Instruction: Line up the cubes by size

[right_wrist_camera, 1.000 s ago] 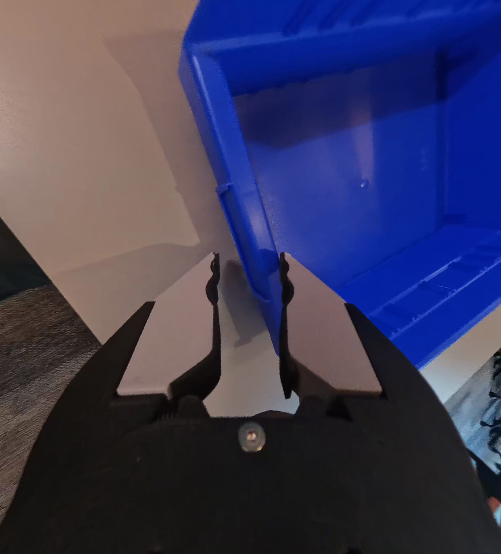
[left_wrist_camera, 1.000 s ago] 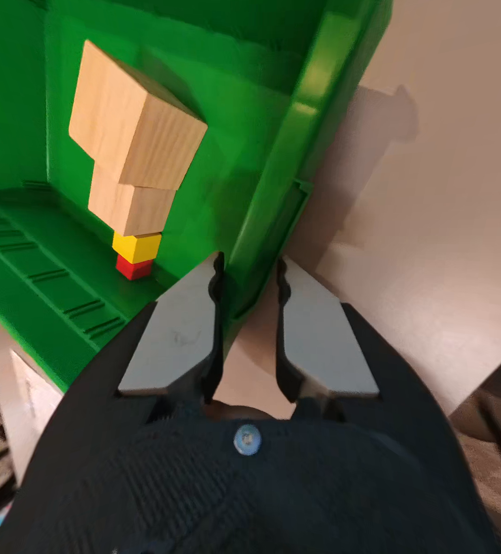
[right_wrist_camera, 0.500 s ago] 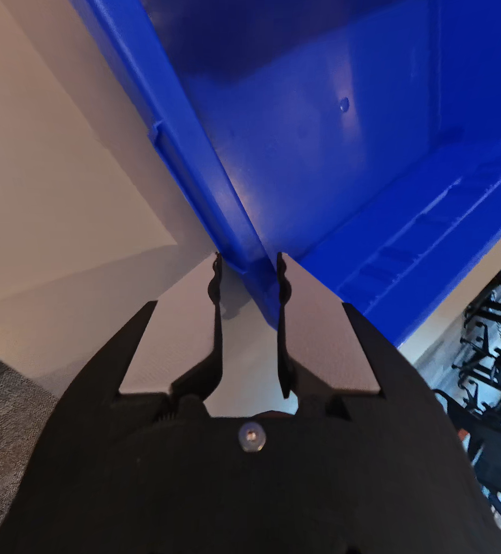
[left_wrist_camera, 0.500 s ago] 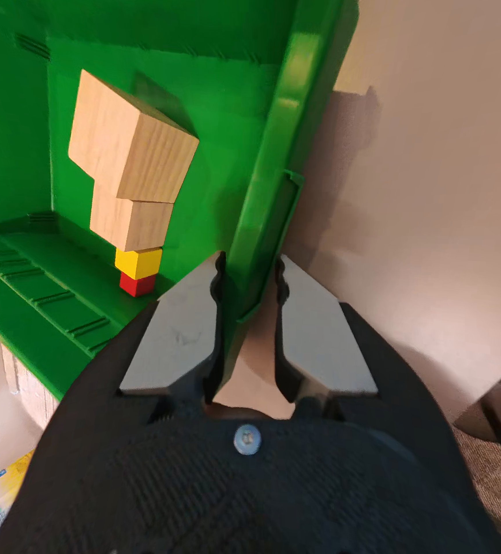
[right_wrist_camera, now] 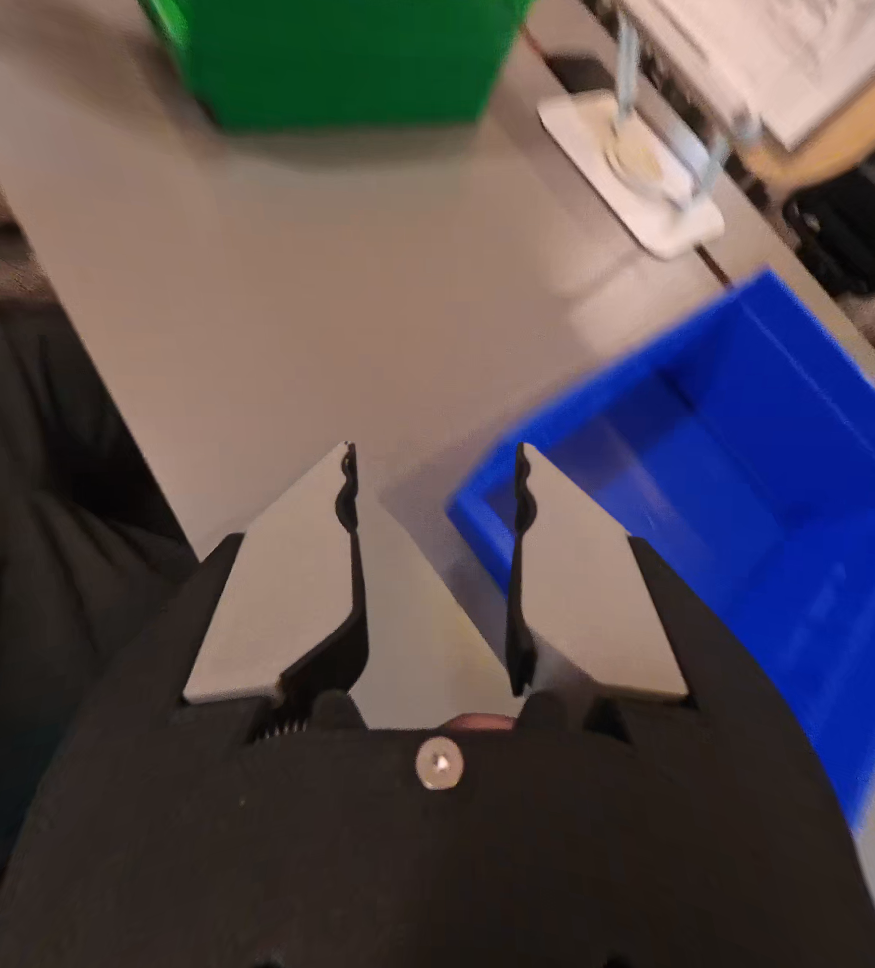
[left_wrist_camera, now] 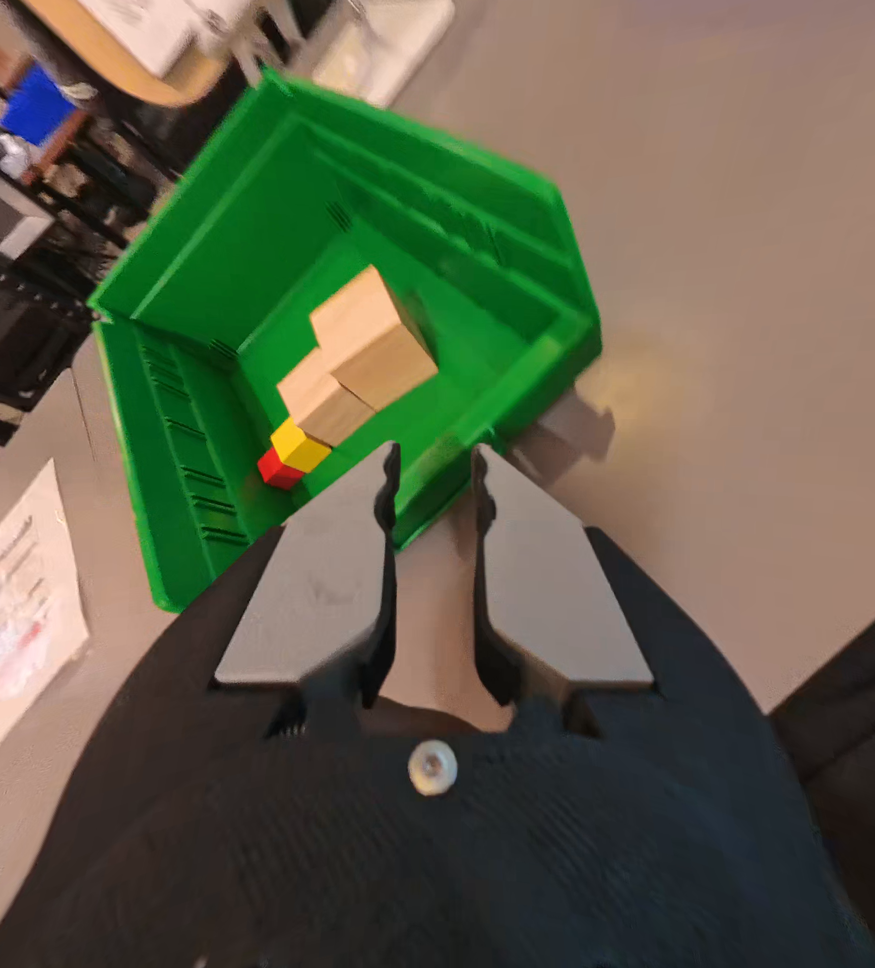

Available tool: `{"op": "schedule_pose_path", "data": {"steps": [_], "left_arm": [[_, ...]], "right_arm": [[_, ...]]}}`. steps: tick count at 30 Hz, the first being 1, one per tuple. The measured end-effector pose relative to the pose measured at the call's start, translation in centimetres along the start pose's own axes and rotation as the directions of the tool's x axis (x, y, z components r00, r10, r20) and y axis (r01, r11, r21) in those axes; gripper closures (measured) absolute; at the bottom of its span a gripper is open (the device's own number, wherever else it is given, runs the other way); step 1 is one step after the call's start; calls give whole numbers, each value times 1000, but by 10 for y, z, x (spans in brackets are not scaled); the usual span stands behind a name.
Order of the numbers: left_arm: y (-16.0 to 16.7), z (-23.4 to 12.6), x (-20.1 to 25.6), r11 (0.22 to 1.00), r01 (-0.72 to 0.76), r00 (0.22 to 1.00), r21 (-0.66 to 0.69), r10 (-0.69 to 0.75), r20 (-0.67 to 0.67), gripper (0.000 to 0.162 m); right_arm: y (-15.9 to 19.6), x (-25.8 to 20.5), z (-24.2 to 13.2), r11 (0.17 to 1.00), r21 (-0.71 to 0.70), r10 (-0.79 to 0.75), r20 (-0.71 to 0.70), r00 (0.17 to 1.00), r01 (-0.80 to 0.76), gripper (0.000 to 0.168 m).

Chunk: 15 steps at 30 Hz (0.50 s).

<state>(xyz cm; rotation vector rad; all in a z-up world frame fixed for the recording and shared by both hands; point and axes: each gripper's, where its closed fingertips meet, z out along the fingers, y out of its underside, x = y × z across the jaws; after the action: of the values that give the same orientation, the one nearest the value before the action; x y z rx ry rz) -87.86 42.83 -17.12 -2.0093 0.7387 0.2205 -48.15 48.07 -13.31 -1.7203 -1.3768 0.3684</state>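
Note:
A green bin [left_wrist_camera: 173, 251] stands on the grey table and holds a row of cubes. From far to near these are a large wooden cube [left_wrist_camera: 372, 335], a medium wooden cube [left_wrist_camera: 320, 398], a yellow cube [left_wrist_camera: 299, 448] and a red cube [left_wrist_camera: 273, 469], and they touch. My left gripper [left_wrist_camera: 433, 453] is open and empty, with the bin's near corner showing between its fingers. My right gripper [right_wrist_camera: 434, 450] is open and empty over the table beside an empty blue bin [right_wrist_camera: 739, 471]. The green bin also shows at the top of the right wrist view [right_wrist_camera: 341, 63].
A sheet of paper [left_wrist_camera: 11, 618] lies on the table left of the green bin. A white stand base with a metal post [right_wrist_camera: 629, 173] sits at the table's far side. The table's front edge runs diagonally, with dark floor beyond [right_wrist_camera: 32, 419]. Shelves stand behind.
Both grippers have pulled back from the bin walls they straddled, so both bins now look smaller and farther off. The right gripper's jaws stand wider apart.

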Motion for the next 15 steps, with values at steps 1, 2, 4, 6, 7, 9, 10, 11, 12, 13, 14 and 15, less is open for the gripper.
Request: {"op": "schedule_pose_path", "data": {"steps": [1, 2, 4, 6, 7, 9, 10, 11, 12, 13, 14, 15], "left_arm": [[-8, -1, -4, 997, 63, 998, 35, -63, 18, 137], [-16, 0, -8, 992, 108, 994, 62, -110, 29, 138], [-25, 11, -21, 988, 144, 986, 64, -148, 72, 150], [-18, 32, -36, 987, 147, 986, -60, -142, 87, 162], [-12, 43, -39, 978, 156, 987, -136, -150, 58, 162], [3, 62, -40, 947, 150, 987, -284, -162, -20, 162], [12, 70, -40, 929, 118, 988, -350, -147, -56, 162], [24, 75, -36, 904, 64, 987, -422, -120, -108, 162], [35, 80, -34, 878, 1, 985, -479, -82, -150, 162], [39, 85, -41, 861, -51, 989, -505, -27, -146, 162], [41, 90, -51, 846, -90, 992, -525, 26, -127, 162], [44, 96, -59, 827, -116, 991, -550, 63, -115, 162]], "right_arm": [[-21, -14, 9, 999, 40, -13, 20, 1000, 12, 110], [-42, -26, 21, 997, 77, -21, 30, 999, 18, 112], [-83, -40, 53, 988, 152, -3, 20, 1000, 0, 116], [-114, -46, 92, 985, 173, 26, 5, 1000, -27, 118], [-126, -48, 111, 985, 171, 37, 8, 999, -38, 118], [-145, -52, 145, 984, 170, 50, 39, 998, -56, 120], [-152, -53, 159, 983, 173, 56, 55, 997, -64, 120], [-157, -54, 170, 981, 179, 59, 77, 995, -72, 120], [-160, -54, 180, 980, 183, 60, 104, 993, -79, 120], [-162, -54, 188, 979, 187, 62, 129, 990, -86, 120], [-161, -52, 196, 978, 186, 65, 150, 987, -93, 120], [-158, -50, 202, 978, 182, 66, 168, 983, -97, 120]]}}
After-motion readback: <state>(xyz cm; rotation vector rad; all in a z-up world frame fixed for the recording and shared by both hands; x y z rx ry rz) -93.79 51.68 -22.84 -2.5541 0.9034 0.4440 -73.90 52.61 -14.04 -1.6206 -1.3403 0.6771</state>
